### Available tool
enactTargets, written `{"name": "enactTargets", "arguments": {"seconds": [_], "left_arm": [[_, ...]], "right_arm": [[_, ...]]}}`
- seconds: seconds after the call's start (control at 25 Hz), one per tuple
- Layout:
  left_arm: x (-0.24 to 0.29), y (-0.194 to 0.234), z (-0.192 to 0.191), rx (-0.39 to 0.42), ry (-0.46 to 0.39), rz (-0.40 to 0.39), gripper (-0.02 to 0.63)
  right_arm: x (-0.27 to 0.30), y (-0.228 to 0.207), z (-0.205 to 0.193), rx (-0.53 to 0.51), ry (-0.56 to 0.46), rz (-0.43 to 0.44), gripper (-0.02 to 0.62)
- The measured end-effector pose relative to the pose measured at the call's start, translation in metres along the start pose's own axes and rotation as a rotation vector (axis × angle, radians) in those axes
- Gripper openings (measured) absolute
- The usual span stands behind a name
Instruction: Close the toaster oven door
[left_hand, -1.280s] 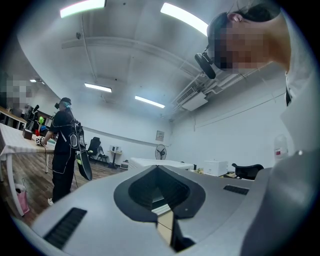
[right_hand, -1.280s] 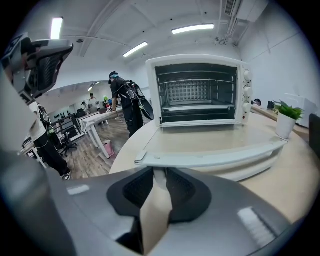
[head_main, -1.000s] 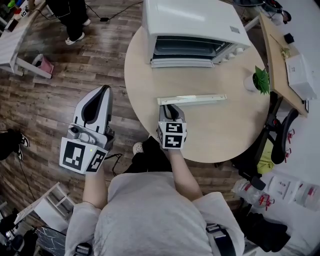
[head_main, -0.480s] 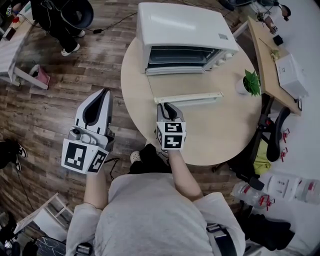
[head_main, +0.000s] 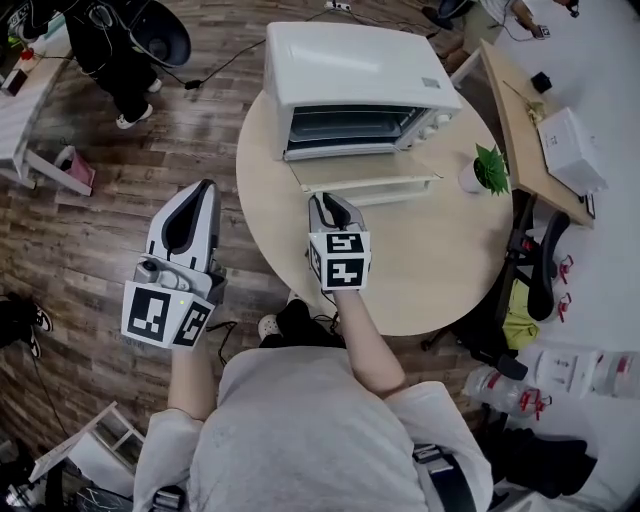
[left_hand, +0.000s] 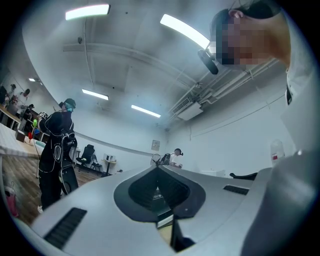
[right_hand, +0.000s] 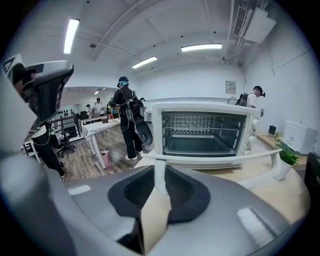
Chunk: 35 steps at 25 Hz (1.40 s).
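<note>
We see the toaster oven (head_main: 350, 65) at the far side of the round worktop (head_main: 440, 260), its mouth facing us. Its door (head_main: 360, 170) is folded out toward us, and the white handle (head_main: 385, 186) runs along the near edge. Our right tongs (head_main: 325, 202) reach in from the near side and pinch the left post of the handle. In the right gripper view the post stands upright between the two jaws, with the bar running off to the right in front of the open oven. Our left tongs (head_main: 205, 188) hang out over the wooden floor (head_main: 90, 230), well apart from the oven and off the worktop's left edge. Their jaws are pressed together on nothing. A small potted plant (head_main: 488, 168) sits just right of the door.
</note>
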<state>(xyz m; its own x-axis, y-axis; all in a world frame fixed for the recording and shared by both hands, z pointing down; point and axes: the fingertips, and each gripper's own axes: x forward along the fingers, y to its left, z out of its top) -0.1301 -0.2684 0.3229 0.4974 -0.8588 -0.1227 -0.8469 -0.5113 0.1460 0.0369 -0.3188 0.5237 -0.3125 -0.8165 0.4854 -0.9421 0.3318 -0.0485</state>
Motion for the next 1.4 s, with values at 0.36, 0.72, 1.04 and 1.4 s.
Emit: {"name": "enactTargets", "arguments": {"seconds": [0.36,0.72,1.04,1.4], "left_arm": [[-0.003,0.006,0.007,0.003,-0.017,0.019,0.008],[-0.014,0.014,0.013,0.007,-0.034,0.063,0.008],[-0.028,0.025,0.022,0.024,-0.045,0.125,0.008],[-0.042,0.034,0.025,0.037,-0.044,0.185,0.008]], "right_arm": [[0.01,-0.004,0.035,-0.044,-0.031,0.002,0.08],[0.027,-0.008,0.074,-0.089,-0.075,0.016,0.08],[0.043,-0.011,0.102,-0.11,-0.099,0.027,0.08],[0.057,-0.015,0.12,-0.106,-0.116,0.043,0.079]]}}
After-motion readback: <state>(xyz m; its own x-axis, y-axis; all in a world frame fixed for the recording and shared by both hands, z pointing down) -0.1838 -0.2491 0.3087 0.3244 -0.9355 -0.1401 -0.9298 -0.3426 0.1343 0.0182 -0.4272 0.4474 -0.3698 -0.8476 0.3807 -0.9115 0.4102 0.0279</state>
